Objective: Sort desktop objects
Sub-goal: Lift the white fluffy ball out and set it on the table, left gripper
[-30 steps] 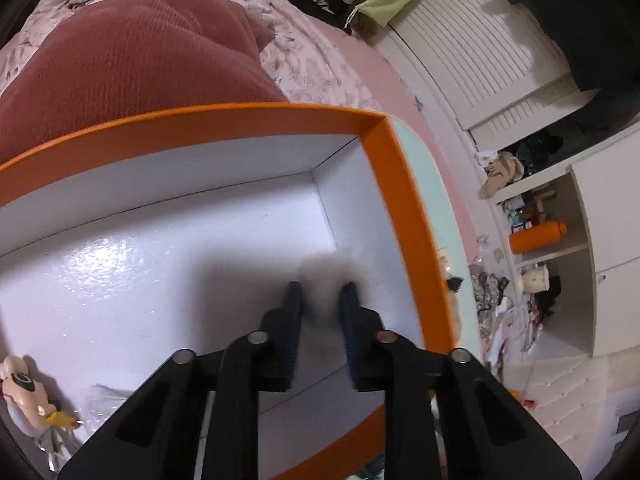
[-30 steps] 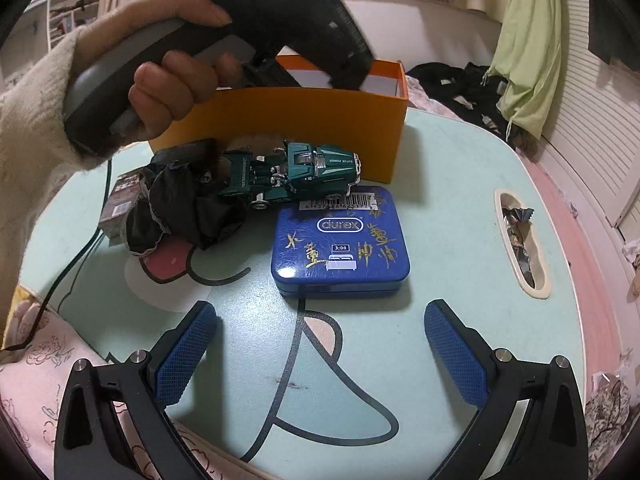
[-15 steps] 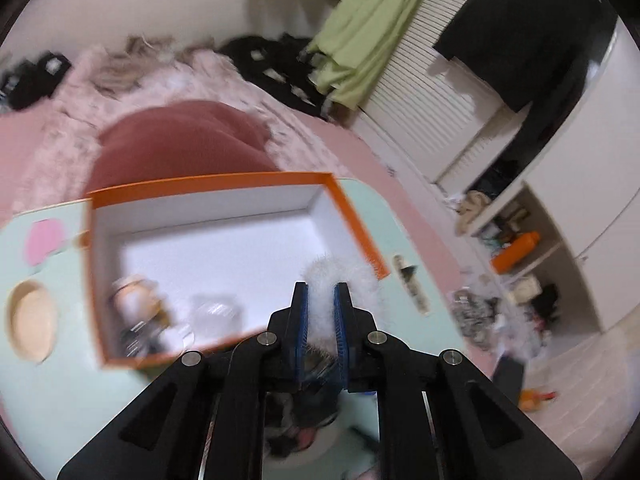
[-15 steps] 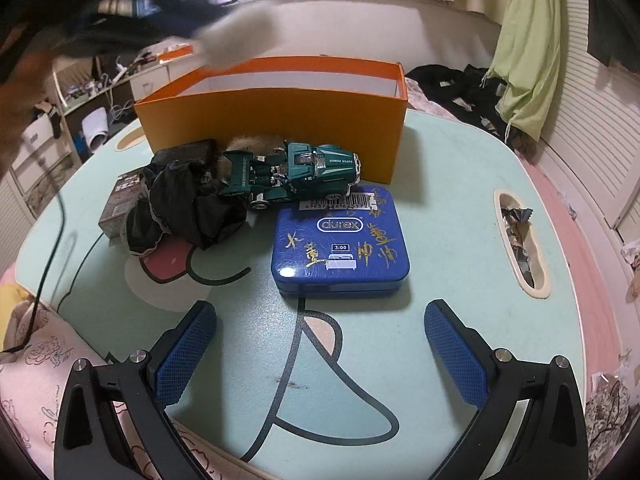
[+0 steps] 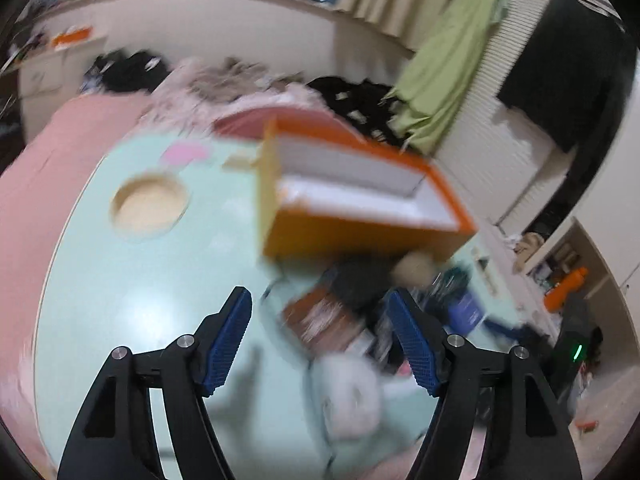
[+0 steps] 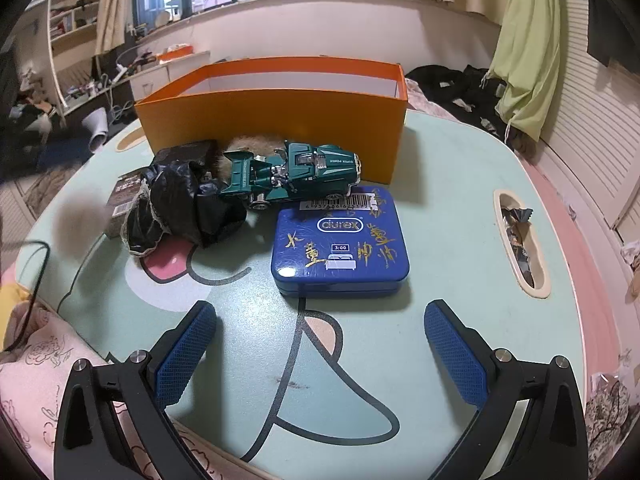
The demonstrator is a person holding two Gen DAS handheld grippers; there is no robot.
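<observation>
Left wrist view, motion-blurred: left tool [image 5: 320,340] spread wide, gripping nothing, above desk [image 5: 140,300]. Orange box [image 5: 360,200] beyond fingertips; white fluffy ball [image 5: 352,396] blurred, nearer camera than box, between fingers.

Right wrist view: right tool [image 6: 320,356] wide, empty. Blue tin [image 6: 340,246] in front of orange box [image 6: 276,116]; green toy car [image 6: 294,174] between tin and box; black cloth [image 6: 184,208] left of car.

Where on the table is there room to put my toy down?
Bare table lies right of the blue tin, up to the slot, and between the tin and the open right gripper. It is crowded by the orange box: green car, black cloth.
</observation>
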